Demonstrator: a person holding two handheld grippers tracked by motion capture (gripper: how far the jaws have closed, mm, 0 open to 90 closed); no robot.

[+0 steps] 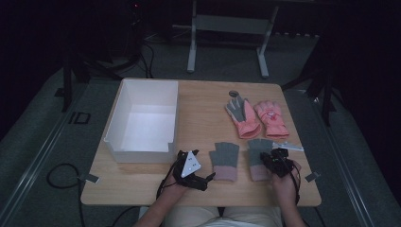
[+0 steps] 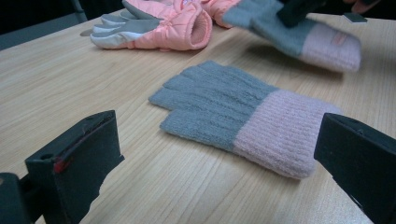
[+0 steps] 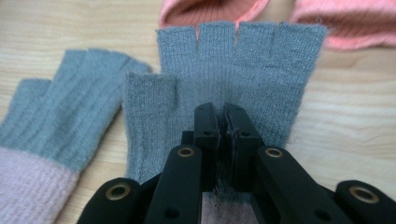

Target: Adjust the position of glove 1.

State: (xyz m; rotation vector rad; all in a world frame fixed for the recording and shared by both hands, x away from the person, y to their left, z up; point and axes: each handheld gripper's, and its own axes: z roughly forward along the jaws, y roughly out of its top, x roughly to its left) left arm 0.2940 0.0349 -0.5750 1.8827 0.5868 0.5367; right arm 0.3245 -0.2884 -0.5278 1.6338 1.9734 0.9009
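Right gripper (image 3: 223, 122): jaws closed on the grey knit of the right-hand grey glove (image 3: 233, 79), pinching a thin fold near mid-palm. In the left gripper view this glove appears raised off the table (image 2: 60, 84), cuff hanging free. Left gripper (image 1: 201, 178): jaws wide apart, holding nothing, resting just left of the other grey glove (image 2: 233, 119), which lies flat with its pink cuff toward the person.

Beyond the grey gloves lie the two pink gloves (image 1: 257, 118), side by side, the held glove's fingertips close to their cuffs. The white box (image 1: 144, 120) stands well left of the grey pair, open and unfilled.

Risks, as judged: the pinch takes only a little loose knit, so the glove may slip out during a quick carry. The dangling cuff could drag across the flat grey glove and shift it. A forward swing could catch the pink gloves' cuffs.
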